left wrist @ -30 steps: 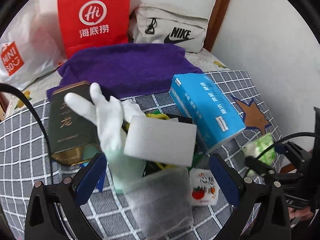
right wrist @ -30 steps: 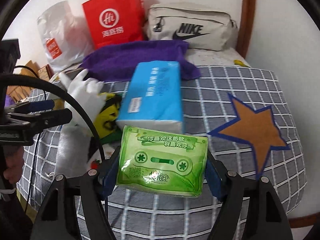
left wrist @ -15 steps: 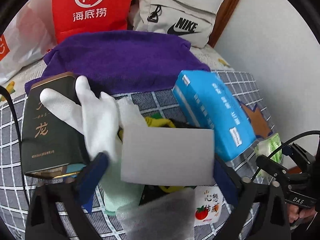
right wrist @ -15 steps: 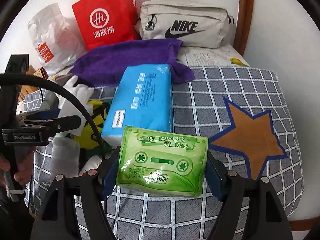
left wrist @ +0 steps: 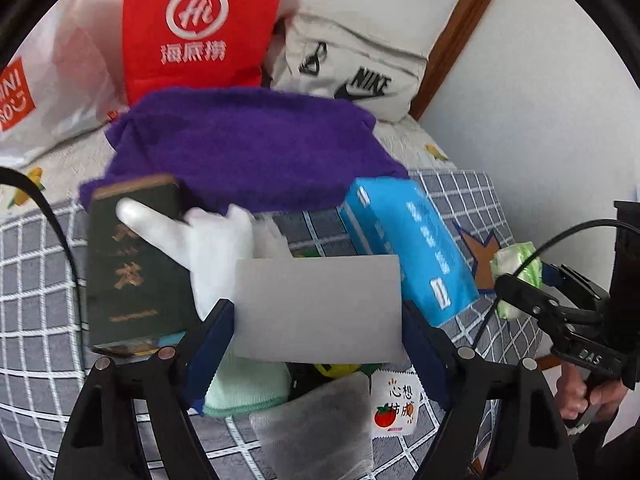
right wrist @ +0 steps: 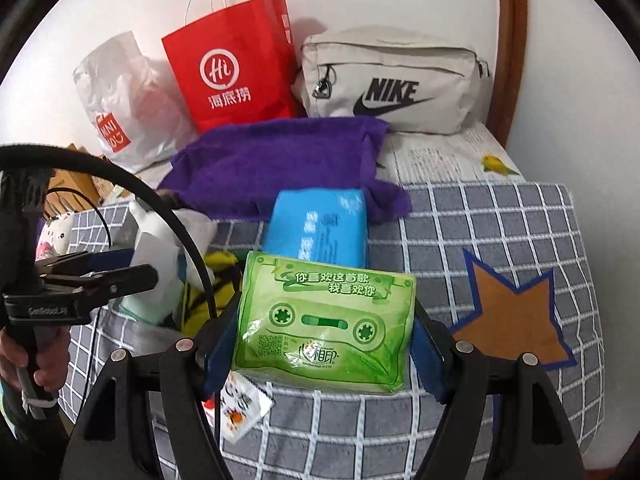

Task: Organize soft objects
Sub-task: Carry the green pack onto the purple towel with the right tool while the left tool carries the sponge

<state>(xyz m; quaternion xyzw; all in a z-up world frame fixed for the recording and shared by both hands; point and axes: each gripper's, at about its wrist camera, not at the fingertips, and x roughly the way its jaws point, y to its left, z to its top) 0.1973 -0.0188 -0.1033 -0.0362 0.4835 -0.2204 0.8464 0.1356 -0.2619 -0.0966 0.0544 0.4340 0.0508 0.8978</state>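
White sponge [left wrist: 318, 308] clamped in left gripper [left wrist: 316, 332], green tissue pack [right wrist: 324, 320] in right gripper [right wrist: 320, 332]; glove [left wrist: 216, 248], purple towel [left wrist: 248, 144] still unsorted

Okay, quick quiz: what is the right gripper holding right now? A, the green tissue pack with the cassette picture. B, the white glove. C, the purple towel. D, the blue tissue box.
A: the right gripper has its fingers pressed against both sides of the green tissue pack, lifted in front of the blue tissue box.
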